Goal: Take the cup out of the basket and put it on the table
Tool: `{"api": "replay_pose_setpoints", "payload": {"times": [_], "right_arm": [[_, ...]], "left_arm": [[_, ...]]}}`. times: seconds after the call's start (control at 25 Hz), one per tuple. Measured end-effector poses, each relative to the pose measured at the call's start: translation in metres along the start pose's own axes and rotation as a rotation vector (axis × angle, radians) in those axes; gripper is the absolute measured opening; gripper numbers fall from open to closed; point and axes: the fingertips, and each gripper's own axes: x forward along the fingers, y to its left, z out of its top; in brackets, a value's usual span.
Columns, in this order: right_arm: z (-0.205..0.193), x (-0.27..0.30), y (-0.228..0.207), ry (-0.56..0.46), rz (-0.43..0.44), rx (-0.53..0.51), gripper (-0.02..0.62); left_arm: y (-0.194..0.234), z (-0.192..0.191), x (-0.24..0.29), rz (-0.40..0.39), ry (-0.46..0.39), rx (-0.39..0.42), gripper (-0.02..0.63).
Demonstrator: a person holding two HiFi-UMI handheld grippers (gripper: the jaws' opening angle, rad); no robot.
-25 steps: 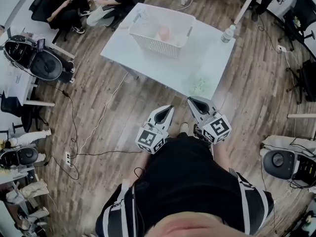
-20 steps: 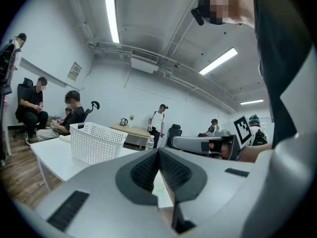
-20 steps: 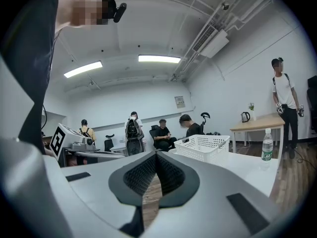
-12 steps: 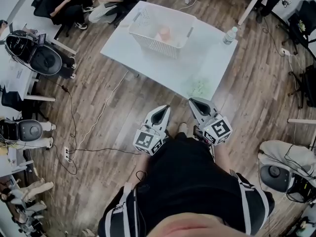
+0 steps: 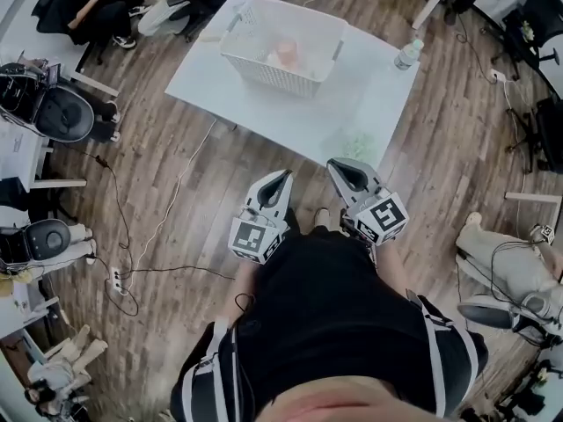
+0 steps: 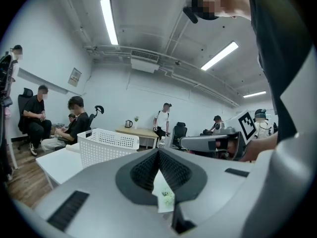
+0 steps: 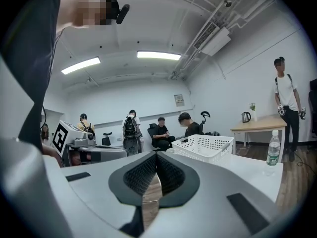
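The cup, a small pinkish-orange tumbler, stands inside the white perforated plastic basket, a little toward 3 o'clock of the basket's middle. The basket sits on the far half of the white rectangular table, at 12 o'clock from the person. The cup's material is too small to make out. Judged by its size it is probably light and thin-walled, likely plastic or paper, so it may dent under a hard squeeze and slip if its wall is smooth. The basket's walls rise around it, so the best hold looks to be from above, one jaw inside the rim and one outside, or across the upper wall, with gentle pressure.

The left gripper and the right gripper are both held close to the person's body, well short of the table's near edge. Each has its jaws pressed together with nothing between them, and both would have to open before reaching in.

By count there is one cup, one basket, one table and two grippers. One clear plastic water bottle stands at 3 o'clock of the basket. One pale green patch, too blurred to name, lies at its 5 o'clock.
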Motion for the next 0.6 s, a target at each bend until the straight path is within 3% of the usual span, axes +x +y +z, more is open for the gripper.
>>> {"api": "replay_pose_setpoints", "payload": {"times": [0.6], "right_arm": [[0.029, 0.110, 0.004, 0.004, -0.155, -0.026, 0.020]], "left_arm": [[0.113, 0.030, 0.005, -0.140, 0.050, 0.071, 0.021]]}}
